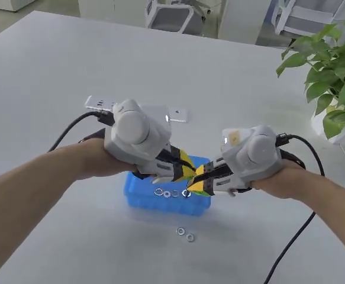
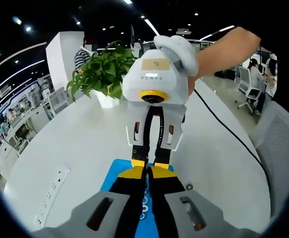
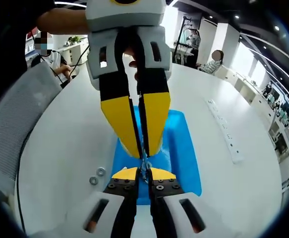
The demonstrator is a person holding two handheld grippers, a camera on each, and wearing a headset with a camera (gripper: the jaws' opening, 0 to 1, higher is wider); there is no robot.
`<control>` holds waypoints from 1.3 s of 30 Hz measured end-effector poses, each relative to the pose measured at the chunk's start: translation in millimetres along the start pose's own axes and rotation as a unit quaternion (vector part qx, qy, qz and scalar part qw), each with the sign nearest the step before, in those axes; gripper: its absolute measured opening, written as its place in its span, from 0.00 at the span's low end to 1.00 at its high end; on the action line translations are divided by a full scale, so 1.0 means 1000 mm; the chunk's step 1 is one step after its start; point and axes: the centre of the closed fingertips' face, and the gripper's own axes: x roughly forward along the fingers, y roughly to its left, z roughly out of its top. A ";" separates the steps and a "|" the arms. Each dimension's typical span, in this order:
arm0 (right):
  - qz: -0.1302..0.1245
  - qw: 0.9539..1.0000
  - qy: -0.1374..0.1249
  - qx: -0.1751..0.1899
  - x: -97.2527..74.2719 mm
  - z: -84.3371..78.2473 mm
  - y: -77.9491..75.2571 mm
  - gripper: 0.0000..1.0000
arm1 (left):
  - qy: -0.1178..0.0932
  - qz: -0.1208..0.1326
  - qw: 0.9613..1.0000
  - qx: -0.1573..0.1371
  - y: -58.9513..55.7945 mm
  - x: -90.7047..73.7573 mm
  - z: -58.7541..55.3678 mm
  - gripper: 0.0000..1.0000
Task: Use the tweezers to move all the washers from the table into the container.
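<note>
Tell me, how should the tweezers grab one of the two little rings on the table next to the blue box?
Pinch its rim: put one tip of the tweezers in the hole and the other outside the edge, coming from straight above. Each washer lies flat on the table and looks thin, so a sideways pinch would likely slip off.

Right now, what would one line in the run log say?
left gripper: shut on tweezers | right gripper: jaws flank tweezers' tip, grip unclear | both over blue container | some washers inside | two washers on table
</note>
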 end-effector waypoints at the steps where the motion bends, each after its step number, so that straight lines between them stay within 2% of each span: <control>1: 0.000 1.000 0.000 -0.001 0.000 0.000 0.000 0.08 | 0.001 -0.001 1.000 0.004 -0.001 0.001 0.000 0.06; 14: -0.003 1.000 0.008 -0.004 -0.002 -0.002 0.000 0.10 | -0.001 -0.007 1.000 0.001 0.000 0.004 0.001 0.06; 21: -0.012 1.000 0.011 0.001 -0.007 -0.003 0.000 0.14 | 0.006 -0.004 1.000 0.010 0.000 0.004 0.001 0.05; 28: -0.027 1.000 0.006 0.005 -0.015 -0.001 -0.002 0.18 | 0.004 0.000 1.000 0.008 0.000 0.000 0.007 0.05; 39: -0.053 0.998 -0.006 0.024 -0.030 0.004 -0.002 0.24 | -0.007 0.006 1.000 0.001 -0.004 -0.011 0.021 0.05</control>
